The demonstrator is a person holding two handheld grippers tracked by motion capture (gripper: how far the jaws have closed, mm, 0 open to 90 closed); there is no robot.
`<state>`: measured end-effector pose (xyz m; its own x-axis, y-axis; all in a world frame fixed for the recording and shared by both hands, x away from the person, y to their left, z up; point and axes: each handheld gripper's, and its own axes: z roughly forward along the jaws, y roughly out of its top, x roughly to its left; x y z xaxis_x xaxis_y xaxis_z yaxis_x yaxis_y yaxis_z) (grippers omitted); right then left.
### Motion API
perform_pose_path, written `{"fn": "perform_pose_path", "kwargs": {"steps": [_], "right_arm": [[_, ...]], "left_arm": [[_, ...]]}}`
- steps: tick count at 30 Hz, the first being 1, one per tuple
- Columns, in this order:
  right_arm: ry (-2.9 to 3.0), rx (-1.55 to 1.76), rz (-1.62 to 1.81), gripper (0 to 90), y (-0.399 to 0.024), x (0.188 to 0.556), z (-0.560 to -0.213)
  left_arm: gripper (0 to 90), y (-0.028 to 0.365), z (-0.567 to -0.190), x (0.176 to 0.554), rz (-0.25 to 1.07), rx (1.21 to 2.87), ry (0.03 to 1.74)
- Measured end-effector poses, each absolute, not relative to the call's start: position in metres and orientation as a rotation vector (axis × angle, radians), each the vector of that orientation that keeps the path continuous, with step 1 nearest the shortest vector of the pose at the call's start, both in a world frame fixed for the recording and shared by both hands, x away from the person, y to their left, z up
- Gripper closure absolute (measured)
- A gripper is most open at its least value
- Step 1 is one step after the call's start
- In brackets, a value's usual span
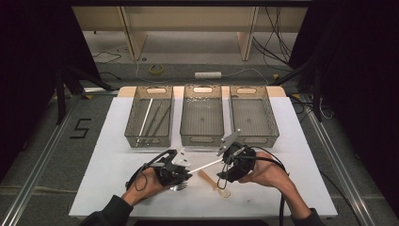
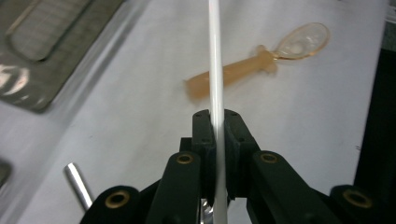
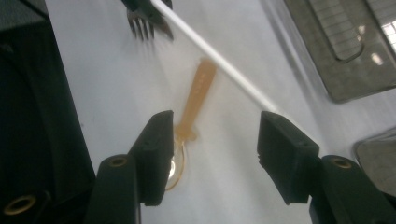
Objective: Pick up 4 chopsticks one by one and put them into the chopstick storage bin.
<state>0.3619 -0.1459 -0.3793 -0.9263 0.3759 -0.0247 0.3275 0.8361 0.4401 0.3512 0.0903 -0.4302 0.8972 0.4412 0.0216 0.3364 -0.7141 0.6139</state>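
The left gripper (image 1: 187, 175) is clamped on one end of a white chopstick (image 1: 205, 165), which slants above the white table (image 1: 291, 141) toward the right gripper (image 1: 221, 176). The right gripper's jaws stand apart, with nothing pressed between them; the chopstick's far end lies just beside one jaw. An orange spoon (image 1: 210, 181) rests on the table beneath, a metal fork (image 3: 142, 25) near the left gripper. Three mesh trays (image 1: 202, 115) stand behind.

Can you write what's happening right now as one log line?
left gripper: shut on white stick | right gripper: open, beside stick | orange spoon: on table
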Motion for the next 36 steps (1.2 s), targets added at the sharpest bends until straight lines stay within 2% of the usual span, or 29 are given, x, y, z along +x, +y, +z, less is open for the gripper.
{"fn": "perform_pose_path", "kwargs": {"steps": [11, 22, 36], "right_arm": [[2.871, 0.607, 0.757, 42.5, -0.15, 0.36, -0.385], [2.84, 0.716, 0.825, 38.0, -0.157, 0.359, -0.407], [2.826, 0.755, 0.856, 38.2, -0.165, 0.352, -0.418]], "left_arm": [[84.4, 0.119, -0.42, 0.366, 0.281, 2.319, 0.749], [84.4, 0.148, -0.411, 0.385, 0.323, 2.196, 0.904], [84.4, 0.18, -0.4, 0.421, 0.411, 2.084, 1.074]]}}
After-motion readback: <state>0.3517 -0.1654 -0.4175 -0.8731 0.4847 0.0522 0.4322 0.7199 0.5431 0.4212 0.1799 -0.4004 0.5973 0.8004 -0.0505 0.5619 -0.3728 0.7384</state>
